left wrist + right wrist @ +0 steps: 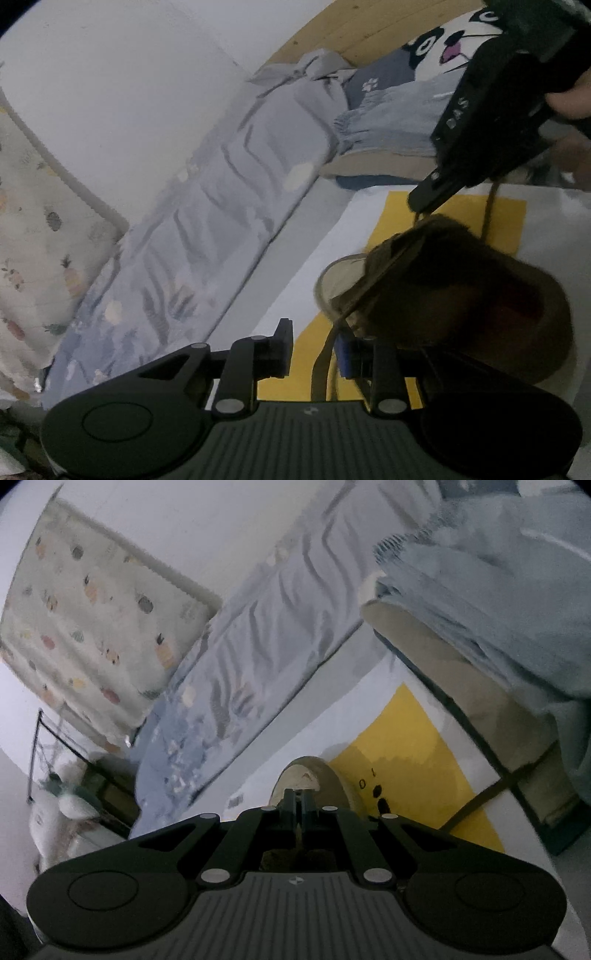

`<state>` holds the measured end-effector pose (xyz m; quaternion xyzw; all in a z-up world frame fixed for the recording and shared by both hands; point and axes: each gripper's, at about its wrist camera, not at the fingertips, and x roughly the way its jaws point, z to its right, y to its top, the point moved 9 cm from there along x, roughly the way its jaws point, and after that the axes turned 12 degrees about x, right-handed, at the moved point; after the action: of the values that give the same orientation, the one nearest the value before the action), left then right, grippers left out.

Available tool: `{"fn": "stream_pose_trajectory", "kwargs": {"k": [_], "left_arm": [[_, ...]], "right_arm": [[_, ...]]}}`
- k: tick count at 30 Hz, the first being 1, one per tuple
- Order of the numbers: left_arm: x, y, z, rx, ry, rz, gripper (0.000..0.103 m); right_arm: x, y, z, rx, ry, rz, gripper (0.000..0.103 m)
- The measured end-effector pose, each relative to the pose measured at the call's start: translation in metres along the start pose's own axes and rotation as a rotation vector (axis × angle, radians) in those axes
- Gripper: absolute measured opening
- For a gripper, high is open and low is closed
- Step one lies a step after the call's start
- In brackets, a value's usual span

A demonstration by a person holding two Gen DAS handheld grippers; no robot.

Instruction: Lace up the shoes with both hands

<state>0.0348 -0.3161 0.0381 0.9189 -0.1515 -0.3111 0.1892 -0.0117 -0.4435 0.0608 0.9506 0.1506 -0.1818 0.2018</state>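
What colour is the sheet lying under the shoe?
Yellow sheet, clearest in the right wrist view, with the shoe resting on it.

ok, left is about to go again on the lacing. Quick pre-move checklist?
1. Right gripper clamped on its lace end: ok, jaws closed with a thin tan strip between them.
2. Left gripper gripping the lace strand: not ok, jaws stand apart and the strand runs loose through the gap beside the blue pad.
3. Shoe seated on the yellow mat: ok.
4. Grippers clear of each other: ok, the right one is above the shoe's far side, apart from the left.
5. Which eyelet the strand exits: cannot tell, too dark and blurred.
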Motion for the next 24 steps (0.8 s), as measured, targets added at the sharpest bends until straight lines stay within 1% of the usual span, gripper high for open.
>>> {"fn": "stream_pose_trajectory", "kwargs": {"k": [3,8,10,12,16,24], "left_arm": [[0.004,0.000,0.003,0.015,-0.007,-0.009,0.025],[0.008,0.002,0.002,0.028,-0.007,-0.013,0.025],[0.008,0.002,0.001,0.037,-0.002,-0.014,0.025],[0.009,0.002,0.000,0.037,-0.001,-0.016,0.025],[0.011,0.002,0.001,0.043,-0.003,-0.021,0.025],[0.011,0.001,0.001,0.048,-0.010,-0.023,0.025]], "right_arm": [[0.002,0.006,0.008,0.066,0.017,-0.022,0.003],[-0.007,0.020,0.012,0.083,-0.001,0.033,0.008],[-0.008,0.023,0.015,0.089,-0.010,0.037,0.011],[-0.007,0.022,0.016,0.100,-0.008,0.021,0.011],[-0.004,0.013,0.010,0.120,0.028,-0.037,0.011],[-0.016,0.011,-0.004,0.121,0.077,-0.038,0.012]]}}
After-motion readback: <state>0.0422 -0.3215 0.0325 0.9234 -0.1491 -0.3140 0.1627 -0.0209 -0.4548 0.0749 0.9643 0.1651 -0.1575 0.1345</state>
